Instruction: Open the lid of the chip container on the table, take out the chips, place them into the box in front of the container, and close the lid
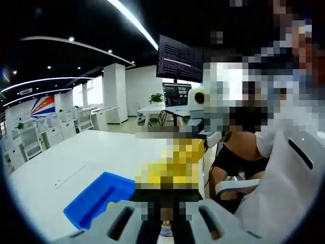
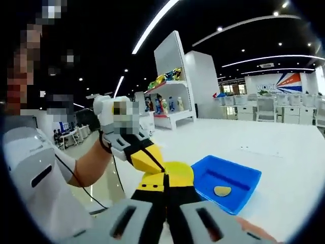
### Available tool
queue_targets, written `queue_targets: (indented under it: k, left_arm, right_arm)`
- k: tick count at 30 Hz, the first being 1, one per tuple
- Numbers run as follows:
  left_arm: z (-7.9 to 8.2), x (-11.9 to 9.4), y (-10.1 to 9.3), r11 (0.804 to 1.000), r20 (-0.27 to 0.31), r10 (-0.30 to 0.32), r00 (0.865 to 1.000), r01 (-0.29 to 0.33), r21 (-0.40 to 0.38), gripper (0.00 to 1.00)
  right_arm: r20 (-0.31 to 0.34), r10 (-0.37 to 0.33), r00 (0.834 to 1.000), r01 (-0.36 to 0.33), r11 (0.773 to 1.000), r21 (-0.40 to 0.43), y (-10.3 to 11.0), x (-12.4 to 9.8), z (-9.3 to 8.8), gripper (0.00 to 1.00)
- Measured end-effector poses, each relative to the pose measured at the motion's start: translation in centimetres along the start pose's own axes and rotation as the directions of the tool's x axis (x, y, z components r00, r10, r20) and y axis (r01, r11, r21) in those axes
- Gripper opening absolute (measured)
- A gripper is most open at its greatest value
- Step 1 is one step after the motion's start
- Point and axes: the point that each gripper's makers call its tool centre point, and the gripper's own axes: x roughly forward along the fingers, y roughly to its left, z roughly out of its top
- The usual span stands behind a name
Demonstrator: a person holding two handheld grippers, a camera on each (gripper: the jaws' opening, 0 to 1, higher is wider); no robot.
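The blue box (image 2: 227,186) sits on the white table (image 2: 284,147), one pale yellow chip (image 2: 222,191) lying flat inside it. The right gripper (image 2: 165,189) has its jaws pressed together on a round yellow lid (image 2: 180,173); whether the left gripper (image 2: 147,158) is open cannot be told

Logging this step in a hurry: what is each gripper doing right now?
Left gripper: closed on the yellow chip container.
Right gripper: closed on the container's rim.
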Motion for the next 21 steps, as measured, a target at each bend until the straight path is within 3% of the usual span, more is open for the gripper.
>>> queue_targets:
  k: [12,15,17,19,21]
  left_arm:
    - [0.11,-0.29,-0.05,1.000,0.064,-0.020,0.998,0.021,-0.012,0.02]
    - [0.22,-0.42,-0.09,1.000,0.099,-0.024,0.995,0.025,-0.003,0.02]
    - [0.40,-0.47,-0.27,0.999,0.135,-0.033,0.990,0.027,0.044,0.02]
    - [0.34,-0.67,-0.04,0.999,0.151,-0.036,0.988,0.037,-0.006,0.02]
    - [0.34,-0.78,-0.05,0.999,0.172,-0.039,0.984,0.038,0.008,0.02]
  right_arm:
    - [0.011,-0.005,1.000,0.006,0.999,-0.045,0.14,0.14,0.15,0.00]
    - [0.011,-0.008,1.000,0.008,0.998,-0.069,0.22,0.18,0.17,0.00]
    - [0.016,-0.007,1.000,0.008,0.997,-0.075,0.22,0.19,0.18,0.00]
    - [0.025,0.001,1.000,0.001,0.997,-0.080,0.24,0.19,0.22,0.00]
    - [0.034,0.009,0.999,-0.006,0.997,-0.079,0.16,0.14,0.24,0.00]
